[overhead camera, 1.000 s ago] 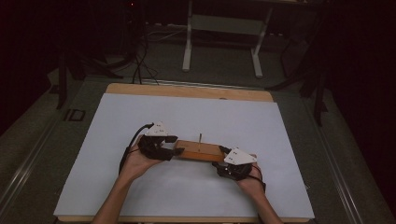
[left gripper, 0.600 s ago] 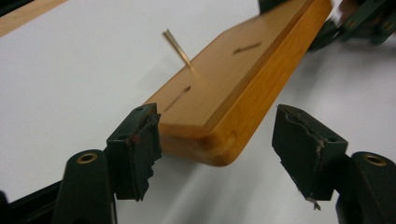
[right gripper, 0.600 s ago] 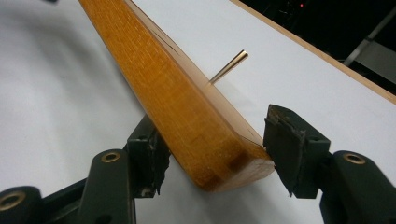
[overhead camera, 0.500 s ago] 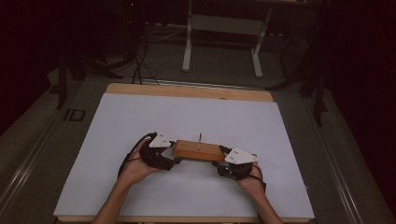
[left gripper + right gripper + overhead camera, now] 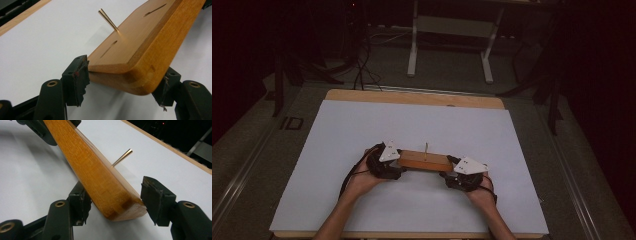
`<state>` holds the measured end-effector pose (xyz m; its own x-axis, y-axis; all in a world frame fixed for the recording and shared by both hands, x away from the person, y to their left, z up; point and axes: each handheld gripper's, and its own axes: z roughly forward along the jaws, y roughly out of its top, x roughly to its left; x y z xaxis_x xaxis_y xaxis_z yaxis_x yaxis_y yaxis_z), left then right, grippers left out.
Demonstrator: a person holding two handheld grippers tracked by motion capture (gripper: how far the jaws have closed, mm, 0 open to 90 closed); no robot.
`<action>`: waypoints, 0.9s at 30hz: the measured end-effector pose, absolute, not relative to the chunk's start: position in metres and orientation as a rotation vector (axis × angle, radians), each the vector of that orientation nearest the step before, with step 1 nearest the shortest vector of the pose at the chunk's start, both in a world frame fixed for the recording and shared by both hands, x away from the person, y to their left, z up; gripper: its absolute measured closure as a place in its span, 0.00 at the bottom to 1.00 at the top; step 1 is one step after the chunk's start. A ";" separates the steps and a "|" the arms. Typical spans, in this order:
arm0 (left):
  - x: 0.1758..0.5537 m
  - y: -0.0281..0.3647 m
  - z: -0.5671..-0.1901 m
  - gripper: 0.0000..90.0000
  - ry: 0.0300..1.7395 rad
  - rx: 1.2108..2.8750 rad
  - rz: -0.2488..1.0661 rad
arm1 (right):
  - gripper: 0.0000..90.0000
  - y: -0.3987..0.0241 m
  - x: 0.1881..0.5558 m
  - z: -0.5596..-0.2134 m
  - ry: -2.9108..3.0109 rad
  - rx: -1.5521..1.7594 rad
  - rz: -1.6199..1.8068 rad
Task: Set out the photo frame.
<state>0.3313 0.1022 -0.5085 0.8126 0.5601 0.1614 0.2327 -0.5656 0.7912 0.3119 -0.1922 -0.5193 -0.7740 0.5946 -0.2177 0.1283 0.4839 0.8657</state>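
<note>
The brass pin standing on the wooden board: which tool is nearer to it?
Left, slightly. The left tool straddles the wooden board's left end; the right tool straddles its right end, a little farther from the brass pin.

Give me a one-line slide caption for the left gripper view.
Left tool straddling the rounded end of a wooden board with a brass pin standing in it, above the white table.

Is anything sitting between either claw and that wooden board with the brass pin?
Nothing visible does. The left claw straddles one end of the wooden board, its jaws having just been opening, and the right claw straddles the other end. Around them lies only the bare white table sheet. The brass pin stands mid-board, away from both claws.
</note>
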 end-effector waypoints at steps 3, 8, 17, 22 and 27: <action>0.332 0.101 -0.509 0.41 0.580 2.172 0.518 | 0.47 -0.193 0.313 -0.519 2.235 0.595 1.244; 0.331 0.101 -0.508 0.42 0.573 2.171 0.537 | 0.49 -0.193 0.316 -0.521 2.236 0.602 1.241; 0.332 0.098 -0.509 0.44 0.578 2.178 0.575 | 0.51 -0.194 0.325 -0.525 2.248 0.636 1.245; 0.332 0.098 -0.509 0.46 0.586 2.182 0.599 | 0.52 -0.192 0.328 -0.527 2.263 0.644 1.249; 0.331 0.097 -0.507 0.50 0.593 2.176 0.635 | 0.53 -0.194 0.331 -0.525 2.279 0.641 1.264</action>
<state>0.3313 0.0968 -0.5073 0.7665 0.5932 0.2463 0.2050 -0.5894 0.7814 0.3312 -0.1936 -0.5252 -0.7886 0.5930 -0.1625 0.1761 0.4711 0.8643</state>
